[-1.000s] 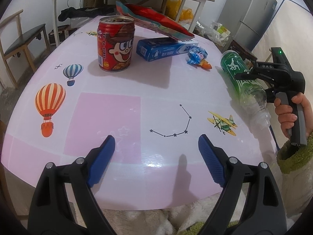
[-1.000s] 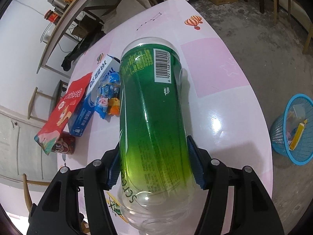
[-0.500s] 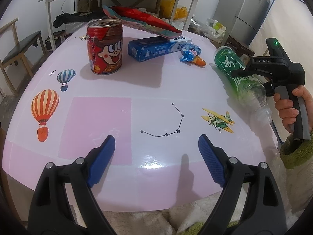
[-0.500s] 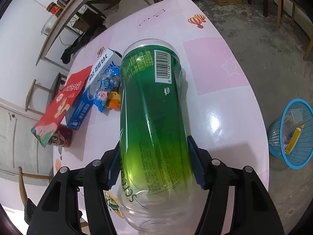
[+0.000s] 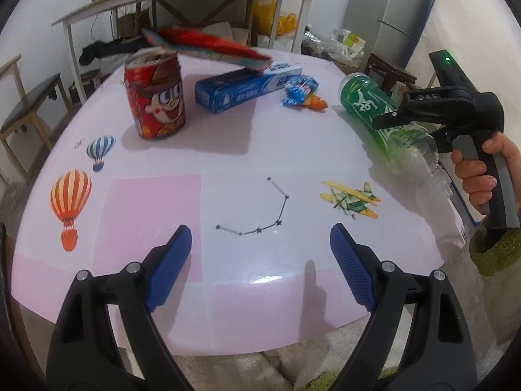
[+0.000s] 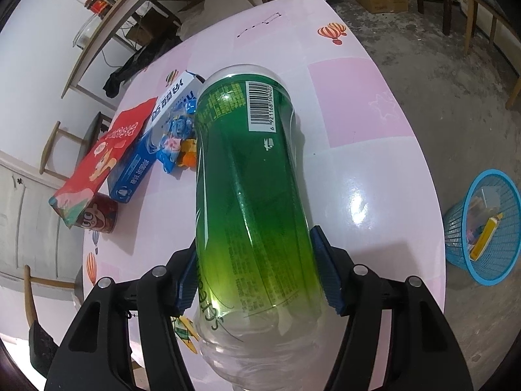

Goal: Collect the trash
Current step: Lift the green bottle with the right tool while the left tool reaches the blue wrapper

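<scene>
Bottle [image 6: 250, 195], green: clamped between right gripper [image 6: 257, 270] pads, over table's [image 5: 228, 150] right edge, unchanged. Left gripper [image 5: 260, 264]: jaws wide, empty; can [image 5: 154, 96] now looms larger. Right view alone shows blue basket [image 6: 482, 228] on floor.

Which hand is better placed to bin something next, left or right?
Right. The right hand-held gripper already clamps the green bottle, and the blue basket sits on its side. The left hand-held gripper is open and empty.
</scene>
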{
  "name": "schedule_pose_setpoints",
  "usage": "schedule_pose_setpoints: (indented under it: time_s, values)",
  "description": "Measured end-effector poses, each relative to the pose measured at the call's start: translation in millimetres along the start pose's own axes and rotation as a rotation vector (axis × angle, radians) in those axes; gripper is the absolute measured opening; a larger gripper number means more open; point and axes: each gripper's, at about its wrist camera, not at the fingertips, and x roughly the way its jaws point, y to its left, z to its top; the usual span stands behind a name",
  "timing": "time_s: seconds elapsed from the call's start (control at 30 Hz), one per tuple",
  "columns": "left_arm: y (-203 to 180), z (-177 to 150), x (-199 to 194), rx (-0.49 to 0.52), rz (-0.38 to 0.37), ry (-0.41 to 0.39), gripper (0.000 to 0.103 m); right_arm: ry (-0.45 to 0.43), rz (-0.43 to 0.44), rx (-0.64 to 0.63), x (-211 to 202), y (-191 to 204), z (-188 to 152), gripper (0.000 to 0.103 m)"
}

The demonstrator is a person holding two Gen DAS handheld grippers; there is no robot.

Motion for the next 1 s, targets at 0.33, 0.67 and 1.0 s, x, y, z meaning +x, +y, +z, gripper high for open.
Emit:
schedule_pose_setpoints:
  time_s: [0.33,0.67,1.0]
  values:
    - [-56.3,53.8,-2.4,0.194,-0.028,-0.201,0.083,-0.046,0.022,0.065,-15.1,-27.5,-6.7,0.061]
    - [-92.9,156.5,95.3,0.170,0.047,-0.111,0.068,-0.072,0.081,0.091,-17.6,-39.9,-10.6,0.061]
    - [-110.1,191.1,190.2,0.175,0.235,0.029,0.050,-0.081,0.117,0.105,-17.9,-45.5,-10.8,0.061]
